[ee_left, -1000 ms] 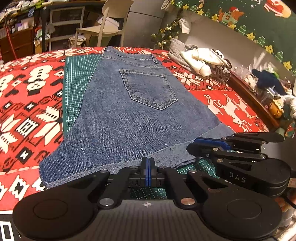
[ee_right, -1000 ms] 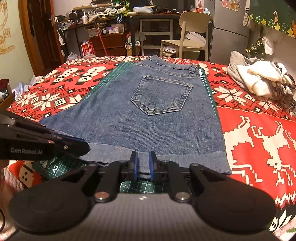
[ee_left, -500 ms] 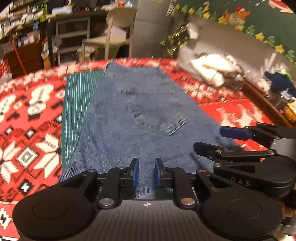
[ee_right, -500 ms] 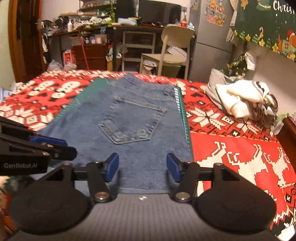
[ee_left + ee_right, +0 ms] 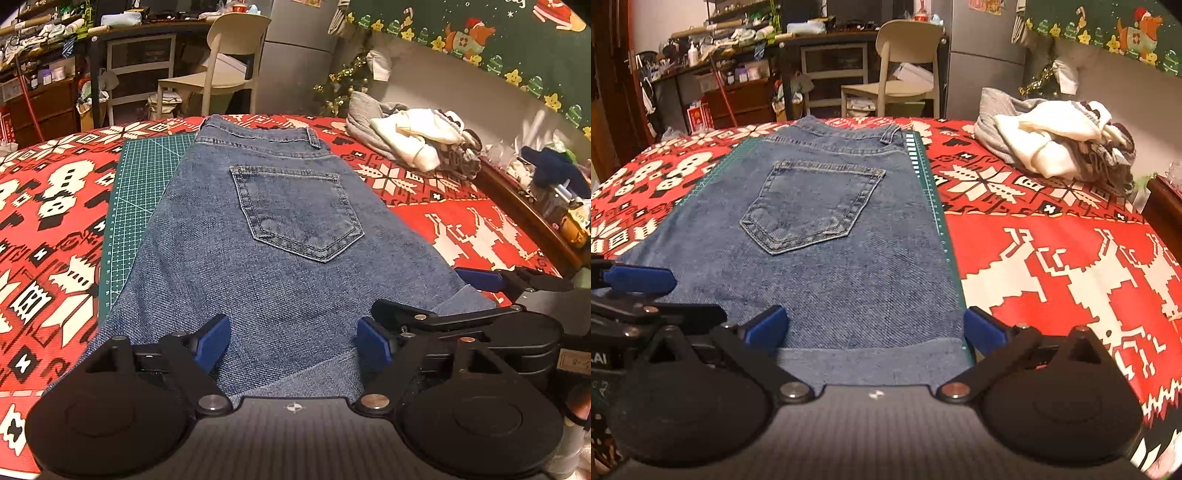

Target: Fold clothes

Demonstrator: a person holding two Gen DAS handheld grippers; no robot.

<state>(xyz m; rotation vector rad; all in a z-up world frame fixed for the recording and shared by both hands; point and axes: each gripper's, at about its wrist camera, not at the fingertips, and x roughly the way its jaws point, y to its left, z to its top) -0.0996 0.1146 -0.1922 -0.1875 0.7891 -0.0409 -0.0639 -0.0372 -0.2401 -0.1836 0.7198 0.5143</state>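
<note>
One garment in work: blue denim jeans [image 5: 280, 266], folded into a short stack, back pocket up, lying on the green gridded cutting mat [image 5: 140, 192] over the red patterned cloth covering the surface [image 5: 1052, 266]. Lighter denim edge shows at the near side, so a lengthwise fold and at least one crosswise fold look done. Left gripper [image 5: 293, 338] and right gripper [image 5: 875, 325]: fingers have just been opening, now spread wide, near edge of denim between them but not pinched. Judgement: this item is released and essentially finished. A heap of grey and white clothes [image 5: 1056, 147] at the far right appears unfolded, so more remains.
</note>
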